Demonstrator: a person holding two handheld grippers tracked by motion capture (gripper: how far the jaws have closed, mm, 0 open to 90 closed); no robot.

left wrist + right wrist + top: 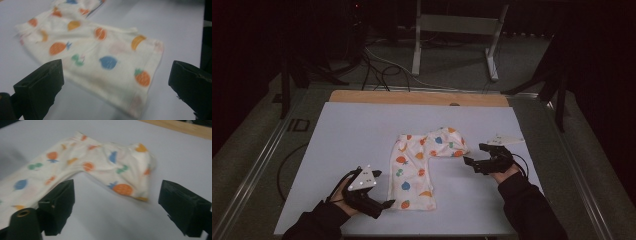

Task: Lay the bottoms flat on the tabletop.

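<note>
Now both tongs gape wide and empty: the left tongs point(379, 200) sit just beside the fruit-print garment's point(414, 172) near hem, the right tongs point(476, 159) beside its bent far end.

My work surface is a table point(362, 130) covered by a pale sheet, with a strip of bare wood point(412, 97) showing along its far edge. One item lies directly on the sheet: a small pair of white trousers point(419, 165) printed with orange, blue and green fruit shapes. It sits slightly right of centre. One leg runs flat toward my near edge; the other is folded over and bunched to the right at the far end. The sheet around the fabric is smooth. In both gripper views the cloth lies flat against the sheet.
</note>
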